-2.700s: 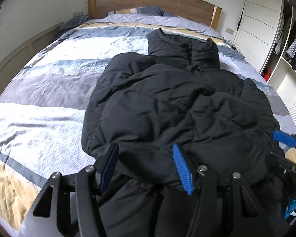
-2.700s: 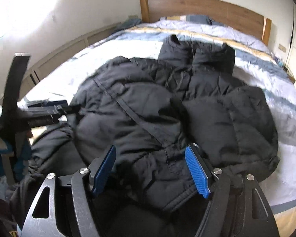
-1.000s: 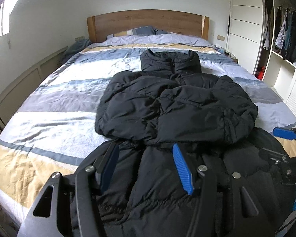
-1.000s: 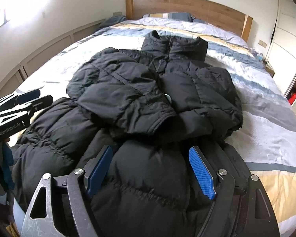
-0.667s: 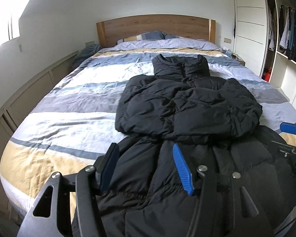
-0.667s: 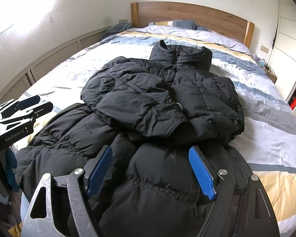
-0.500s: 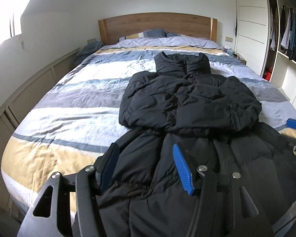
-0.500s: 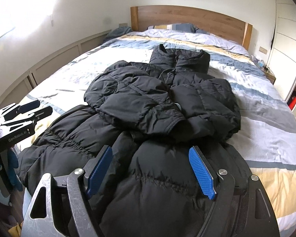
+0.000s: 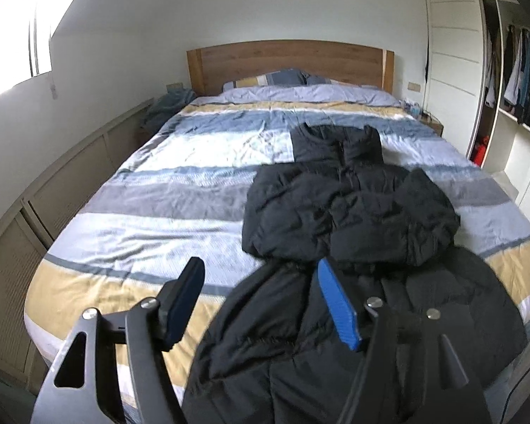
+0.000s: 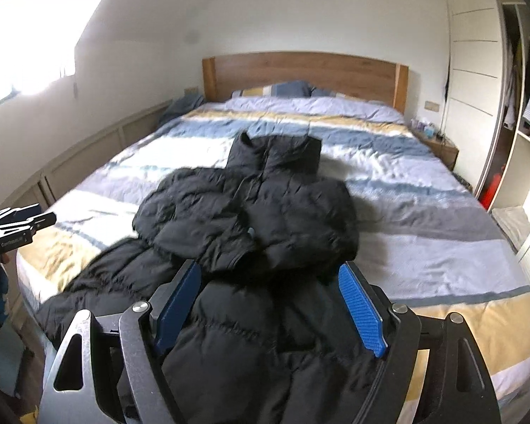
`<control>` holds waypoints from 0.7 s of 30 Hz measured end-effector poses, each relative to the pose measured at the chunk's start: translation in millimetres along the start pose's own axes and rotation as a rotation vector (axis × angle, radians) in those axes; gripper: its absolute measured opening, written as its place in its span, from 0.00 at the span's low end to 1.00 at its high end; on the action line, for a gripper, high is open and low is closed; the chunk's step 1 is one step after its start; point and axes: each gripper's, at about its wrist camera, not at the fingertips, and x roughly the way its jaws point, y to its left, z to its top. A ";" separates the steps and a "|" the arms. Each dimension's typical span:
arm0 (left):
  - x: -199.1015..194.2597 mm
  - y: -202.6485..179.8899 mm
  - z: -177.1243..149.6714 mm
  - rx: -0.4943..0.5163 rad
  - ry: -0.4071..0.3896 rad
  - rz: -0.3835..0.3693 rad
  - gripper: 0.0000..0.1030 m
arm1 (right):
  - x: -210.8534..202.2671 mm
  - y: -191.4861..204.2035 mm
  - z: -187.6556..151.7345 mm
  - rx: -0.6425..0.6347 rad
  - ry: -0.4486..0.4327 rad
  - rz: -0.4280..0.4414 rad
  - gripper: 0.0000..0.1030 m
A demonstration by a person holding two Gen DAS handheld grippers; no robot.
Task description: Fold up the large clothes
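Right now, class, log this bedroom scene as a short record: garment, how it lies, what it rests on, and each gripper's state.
garment: black puffer jacket
lay: collar toward headboard, sleeves folded across chest, hem at the near bed edge
surface: striped duvet
left gripper: jaws opening, pads clear of the fabric, above the jacket's left hem
right gripper: jaws opening, nothing gripped, above the lower jacket
fold status: sleeves in, body not yet folded
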 end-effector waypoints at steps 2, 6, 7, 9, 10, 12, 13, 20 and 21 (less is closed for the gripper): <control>6.3 7.4 22.0 -0.003 0.000 0.000 0.64 | -0.9 -10.0 15.4 0.002 -0.019 -0.009 0.80; 28.4 19.5 67.3 -0.033 0.005 -0.013 0.64 | 11.8 -27.7 49.1 0.007 -0.042 -0.028 0.83; 38.6 23.9 82.8 -0.045 0.010 -0.018 0.64 | 22.0 -35.0 62.5 0.014 -0.043 -0.030 0.84; 57.6 30.3 108.0 -0.061 0.016 -0.029 0.64 | 41.1 -43.5 81.6 0.018 -0.038 -0.033 0.84; 70.3 34.4 123.8 -0.074 0.018 -0.034 0.64 | 52.9 -48.1 91.9 0.019 -0.033 -0.031 0.84; 93.2 40.4 148.1 -0.099 0.025 -0.052 0.64 | 82.8 -58.2 114.8 0.023 -0.022 -0.032 0.84; 109.4 43.8 162.6 -0.119 0.035 -0.068 0.65 | 98.2 -63.0 125.0 0.027 -0.017 -0.029 0.84; 239.6 41.2 233.6 -0.173 0.126 -0.120 0.65 | 214.4 -95.3 177.6 0.074 0.034 0.012 0.84; 255.8 37.9 238.1 -0.181 0.139 -0.126 0.65 | 234.5 -102.0 183.7 0.093 0.045 0.020 0.84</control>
